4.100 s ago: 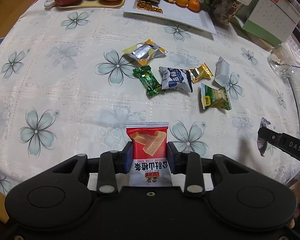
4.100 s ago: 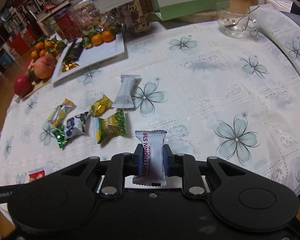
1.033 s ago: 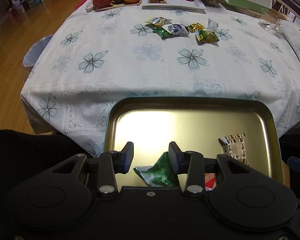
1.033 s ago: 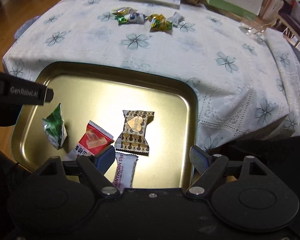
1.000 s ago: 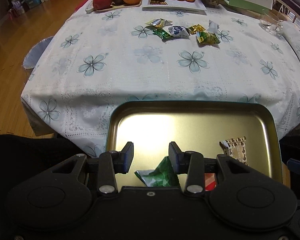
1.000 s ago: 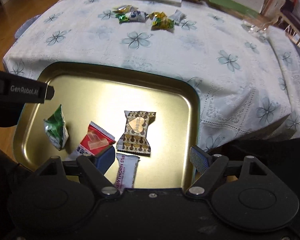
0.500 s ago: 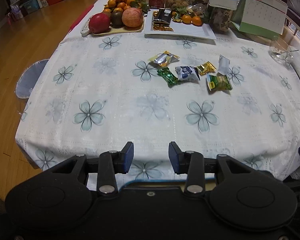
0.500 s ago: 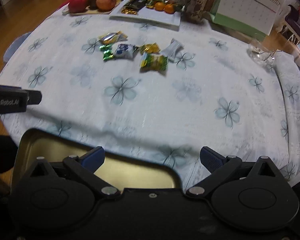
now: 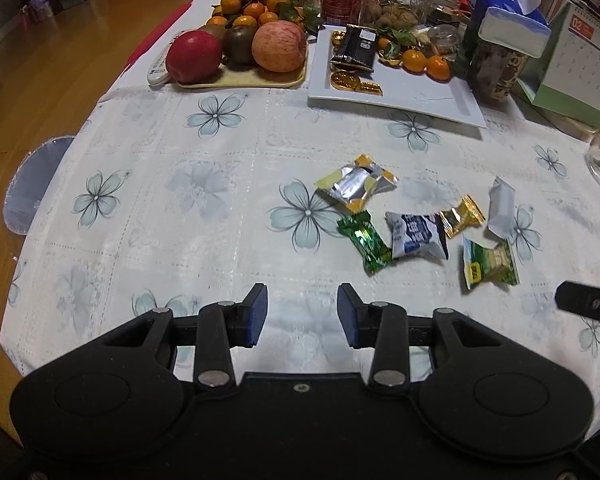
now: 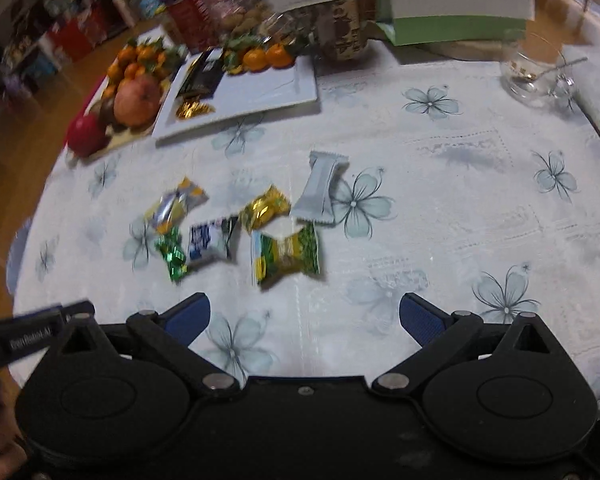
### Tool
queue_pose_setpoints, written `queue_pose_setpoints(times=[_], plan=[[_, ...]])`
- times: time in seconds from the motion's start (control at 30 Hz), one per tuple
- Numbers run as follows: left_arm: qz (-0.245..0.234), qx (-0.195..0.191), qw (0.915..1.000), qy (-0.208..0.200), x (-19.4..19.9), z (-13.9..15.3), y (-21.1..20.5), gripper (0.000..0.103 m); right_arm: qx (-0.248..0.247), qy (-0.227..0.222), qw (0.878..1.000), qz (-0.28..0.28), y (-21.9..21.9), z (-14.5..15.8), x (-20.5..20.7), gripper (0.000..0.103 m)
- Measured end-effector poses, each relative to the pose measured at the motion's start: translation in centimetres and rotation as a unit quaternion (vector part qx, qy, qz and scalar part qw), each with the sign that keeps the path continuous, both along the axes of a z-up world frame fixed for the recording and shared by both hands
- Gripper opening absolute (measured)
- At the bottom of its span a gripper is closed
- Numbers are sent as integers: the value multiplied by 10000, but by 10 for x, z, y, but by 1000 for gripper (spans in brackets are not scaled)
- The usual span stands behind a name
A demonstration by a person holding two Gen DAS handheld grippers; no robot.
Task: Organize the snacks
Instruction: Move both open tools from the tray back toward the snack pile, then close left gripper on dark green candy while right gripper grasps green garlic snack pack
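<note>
Several wrapped snacks lie in a cluster on the flowered tablecloth: a silver-yellow pack [image 9: 355, 187], a green candy [image 9: 365, 241], a blue-white pack [image 9: 416, 235], a gold candy [image 9: 461, 216], a grey-white bar [image 9: 501, 212] and a green-yellow pack [image 9: 488, 263]. My left gripper [image 9: 302, 315] is open and empty, just short of the green candy. My right gripper [image 10: 304, 318] is wide open and empty, just short of the green-yellow pack [image 10: 286, 257]. The gold tin tray is out of view.
A fruit tray [image 9: 240, 79] with apples and tangerines and a white plate [image 9: 420, 98] with sweets stand at the back. Jars, a tissue box [image 9: 504, 20] and a desk calendar [image 9: 572, 68] are behind. A glass bowl [image 10: 534, 70] sits at far right.
Both grippers have left the gold tray, where they dropped their snacks, and moved forward over the table toward the snack cluster. The right jaws opened wider.
</note>
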State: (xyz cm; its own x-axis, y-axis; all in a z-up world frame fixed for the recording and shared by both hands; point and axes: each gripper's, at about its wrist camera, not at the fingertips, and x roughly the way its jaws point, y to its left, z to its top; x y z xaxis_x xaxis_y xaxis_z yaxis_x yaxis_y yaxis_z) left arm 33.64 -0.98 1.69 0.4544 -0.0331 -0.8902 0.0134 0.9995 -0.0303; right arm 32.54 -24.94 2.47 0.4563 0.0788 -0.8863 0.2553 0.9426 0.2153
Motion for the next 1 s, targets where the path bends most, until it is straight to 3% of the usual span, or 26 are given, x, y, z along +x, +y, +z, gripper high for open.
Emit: queue_pose_setpoints(times=[0.07,0.13,0.3,0.43,0.5,0.73,1.0], plan=[[38,75,9999,-56,13,-3,-2,48,270,-210,9978,-570,-15,-3,10,103],[86,119,9998,-108,25,-5,-4,48,208,-132,9969,-752,-25,-8,29,103],[14,56,9999,-160,49,-12,-10,48,-517,23,9978,-414,-21,-17,61,103],[-43,-167,9998,139,60,-26,-12,48,-735,66,9972,-76,-11,-29,68,103],[-35,-272,9992,280,65,-32,-15,48,-833,110,9965,28,-3,-35,70,95],[-158,-342,9974,608,72,-47,-32,48,-459,170,9987,173,17,-50,71,94],[-137,-399,9970,643,78,-51,-41,48,-112,556,9983,157,22,-75,83,69]])
